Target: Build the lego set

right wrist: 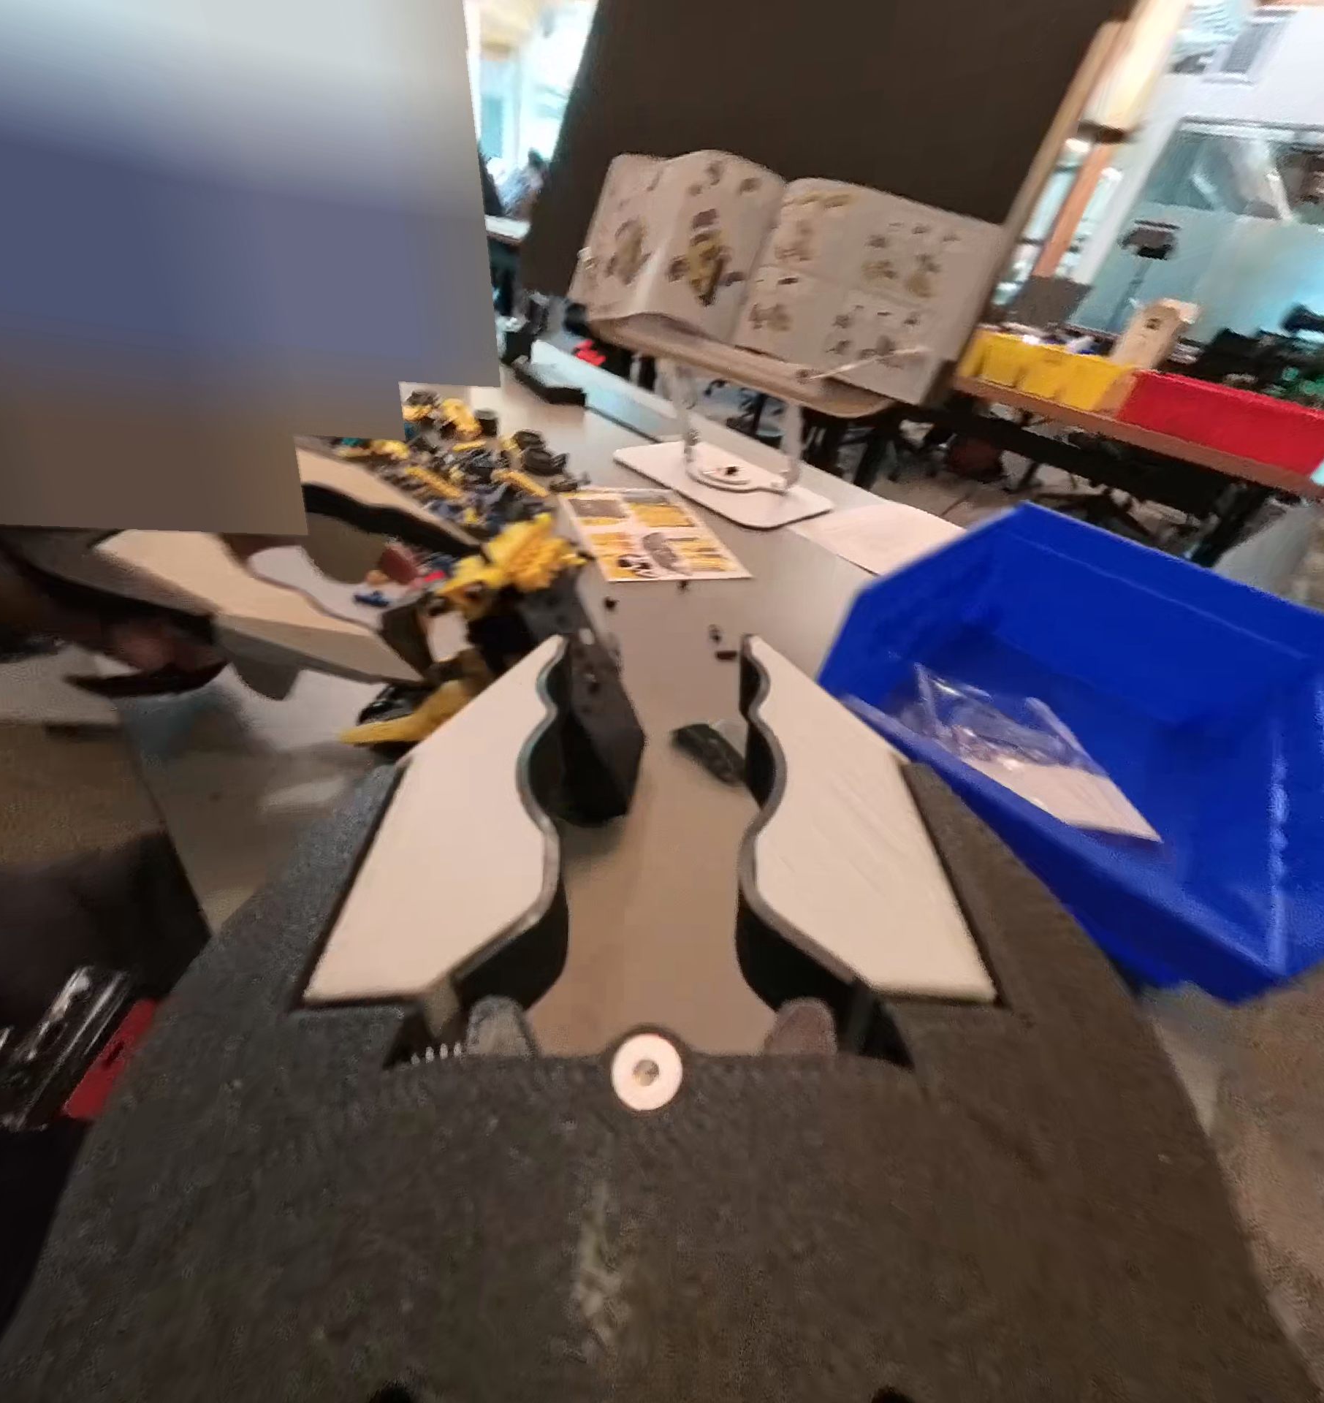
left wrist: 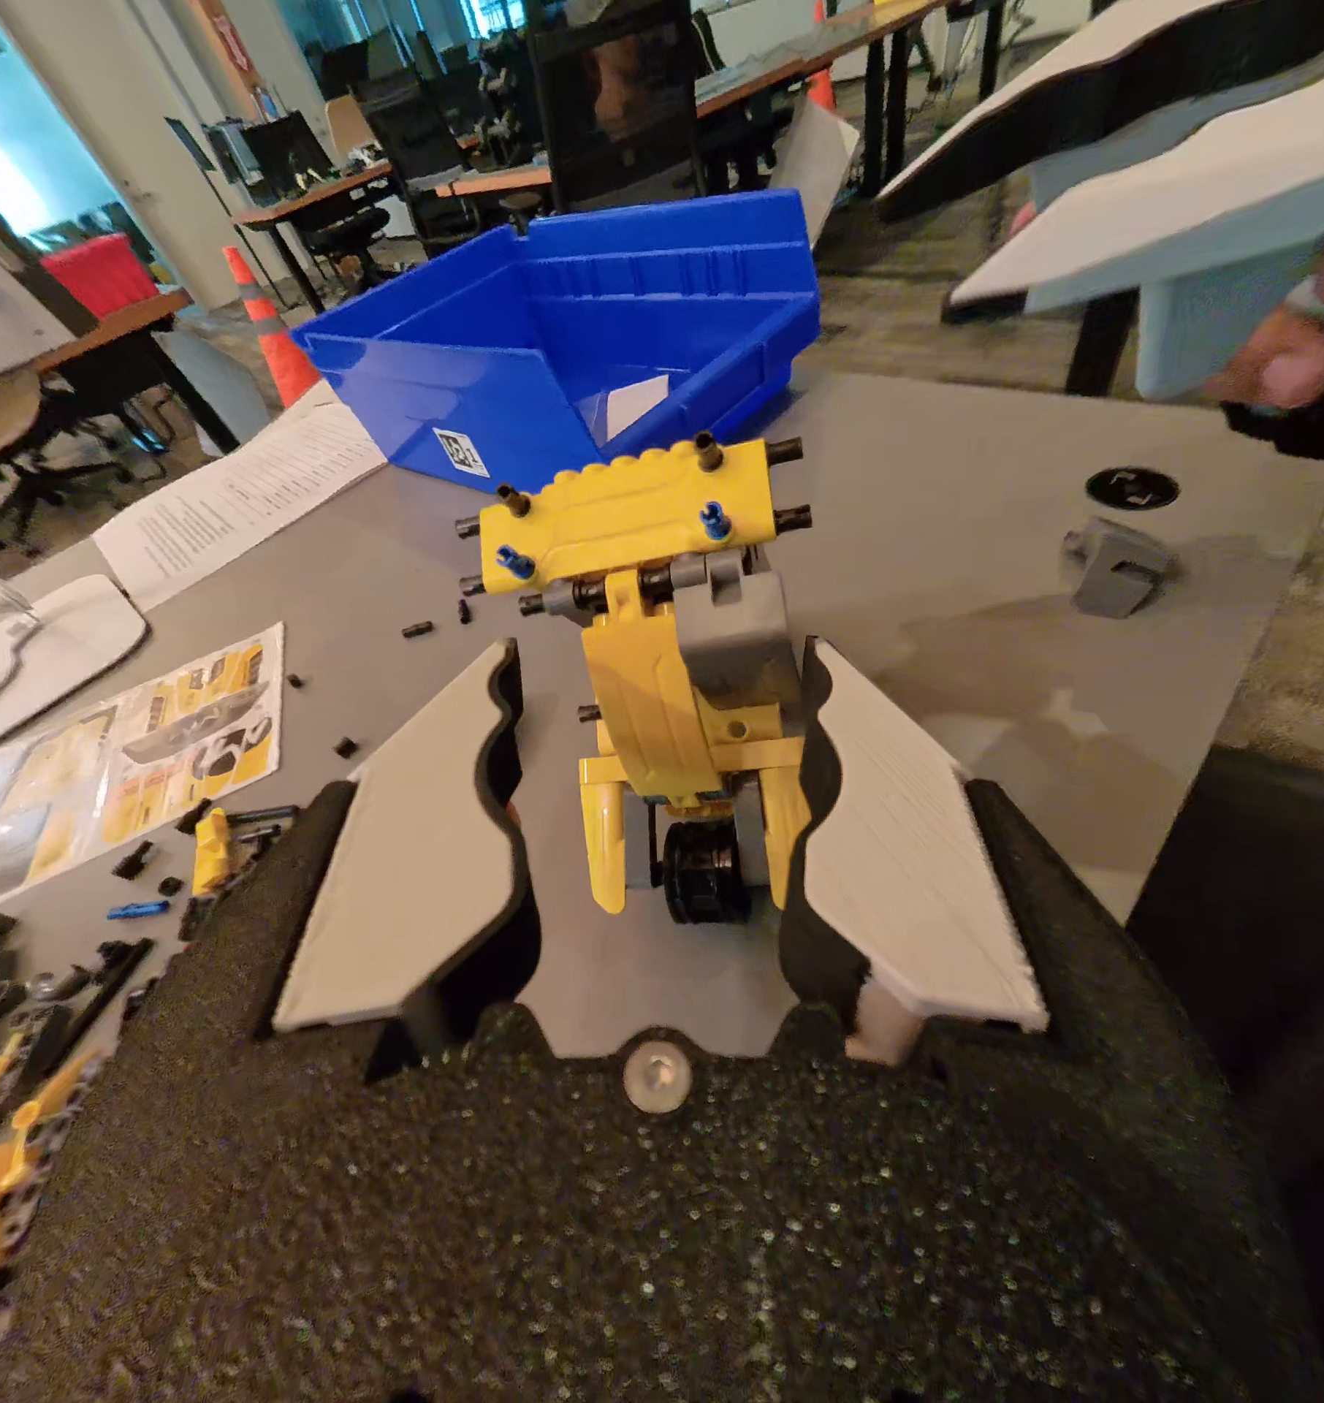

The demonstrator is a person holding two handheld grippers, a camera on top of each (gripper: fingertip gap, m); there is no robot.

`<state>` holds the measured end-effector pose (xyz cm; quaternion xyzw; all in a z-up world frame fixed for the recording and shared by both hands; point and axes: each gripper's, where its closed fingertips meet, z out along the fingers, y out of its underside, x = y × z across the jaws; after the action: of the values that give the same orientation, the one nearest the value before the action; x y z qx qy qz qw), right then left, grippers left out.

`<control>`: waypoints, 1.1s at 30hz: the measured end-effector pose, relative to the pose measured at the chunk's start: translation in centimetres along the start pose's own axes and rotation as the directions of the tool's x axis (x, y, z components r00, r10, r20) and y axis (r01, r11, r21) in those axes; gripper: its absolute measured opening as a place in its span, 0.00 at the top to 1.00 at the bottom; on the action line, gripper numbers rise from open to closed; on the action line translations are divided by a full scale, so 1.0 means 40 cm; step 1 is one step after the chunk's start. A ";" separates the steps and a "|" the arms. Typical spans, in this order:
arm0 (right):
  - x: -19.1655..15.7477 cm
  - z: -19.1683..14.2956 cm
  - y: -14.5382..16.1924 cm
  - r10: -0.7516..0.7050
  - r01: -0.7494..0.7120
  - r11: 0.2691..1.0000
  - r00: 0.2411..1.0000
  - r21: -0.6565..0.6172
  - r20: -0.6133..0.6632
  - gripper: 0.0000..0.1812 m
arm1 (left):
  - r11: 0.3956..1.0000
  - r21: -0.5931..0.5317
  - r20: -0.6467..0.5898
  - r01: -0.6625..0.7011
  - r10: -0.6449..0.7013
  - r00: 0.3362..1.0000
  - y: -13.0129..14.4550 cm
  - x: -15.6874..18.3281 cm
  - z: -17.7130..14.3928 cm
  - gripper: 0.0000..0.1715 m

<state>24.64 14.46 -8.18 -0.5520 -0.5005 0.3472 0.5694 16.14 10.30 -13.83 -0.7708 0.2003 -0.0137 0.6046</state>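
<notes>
The left tool [left wrist: 663, 767] grips a yellow-and-grey toy-brick vehicle assembly [left wrist: 655, 645] between its white fingers, the model standing nose-up over a smooth grey worktop [left wrist: 947, 547]; its right finger presses the model's side, while contact on the left is hard to judge; behind the model sits a blue plastic storage bin [left wrist: 568, 334] holding a clear plastic bag [right wrist: 1023, 751], with a white printed sheet [left wrist: 241, 493] just beside it; a yellow sticker sheet [left wrist: 127, 744] lies to the left among scattered black and blue toy pins [left wrist: 139, 909] and loose yellow parts; a grey clip-shaped piece [left wrist: 1118, 573] rests near a round black grommet [left wrist: 1132, 486] at the far right of the surface; the right tool [right wrist: 655, 660] hangs spread and empty above the worktop, a small black brick piece [right wrist: 708, 748] lying between its fingertips' reach; an open instruction booklet [right wrist: 780, 266] stands on a white stand [right wrist: 727, 486] beyond; the room is an open office with orange traffic cones [left wrist: 268, 319], wooden desks, and yellow and red bins [right wrist: 1145, 395] on a neighbouring table.
</notes>
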 end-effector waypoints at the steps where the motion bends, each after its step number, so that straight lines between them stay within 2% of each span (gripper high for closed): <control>1: 0.039 -0.016 0.008 0.046 -0.045 0.999 0.999 0.018 -0.028 0.76 | 0.999 0.010 -0.021 0.031 -0.031 0.999 -0.002 0.001 -0.005 0.57; 5: 0.173 -0.057 0.077 0.257 -0.250 0.966 0.960 0.071 -0.109 0.76 | 0.992 0.046 -0.111 0.119 -0.113 0.987 -0.013 0.002 -0.028 0.57; 9: 0.243 -0.071 0.126 0.438 -0.421 0.893 0.893 0.157 -0.099 0.76 | 0.971 0.110 -0.143 0.210 -0.194 0.971 -0.028 -0.027 -0.051 0.56; 11: 0.256 -0.082 0.115 0.481 -0.461 0.863 0.874 0.205 -0.060 0.76 | 0.943 0.155 -0.170 0.294 -0.267 0.949 -0.042 -0.047 -0.064 0.57; 15: 0.274 -0.095 0.112 0.514 -0.485 0.838 0.856 0.248 -0.063 0.76 | 0.893 0.195 -0.235 0.406 -0.359 0.903 -0.057 -0.074 -0.081 0.57; 18: 0.275 -0.092 0.108 0.478 -0.444 0.859 0.873 0.255 -0.092 0.75 | 0.869 0.238 -0.221 0.434 -0.387 0.895 -0.070 -0.117 -0.086 0.57; 22: 0.284 -0.100 0.091 0.299 -0.231 0.936 0.921 0.266 -0.249 0.76 | 0.830 0.224 -0.086 0.511 -0.506 0.858 -0.050 -0.229 -0.045 0.59; 25: 0.267 -0.094 0.087 0.187 -0.122 0.967 0.938 0.226 -0.293 0.76 | 0.811 0.192 -0.057 0.553 -0.553 0.831 -0.040 -0.272 0.000 0.59; 30: 0.263 -0.104 0.080 0.125 -0.051 0.974 0.935 0.222 -0.332 0.76 | 0.862 0.190 0.070 0.470 -0.489 0.869 -0.029 -0.337 0.055 0.63; 33: 0.270 -0.103 0.084 0.143 -0.071 0.973 0.932 0.219 -0.332 0.77 | 0.855 0.198 0.048 0.479 -0.497 0.866 -0.030 -0.339 0.074 0.66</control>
<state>31.90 24.02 -9.00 -0.5698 -0.3238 0.3249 0.6818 4.79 17.71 -10.50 -0.7383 -0.0337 -0.1470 0.6574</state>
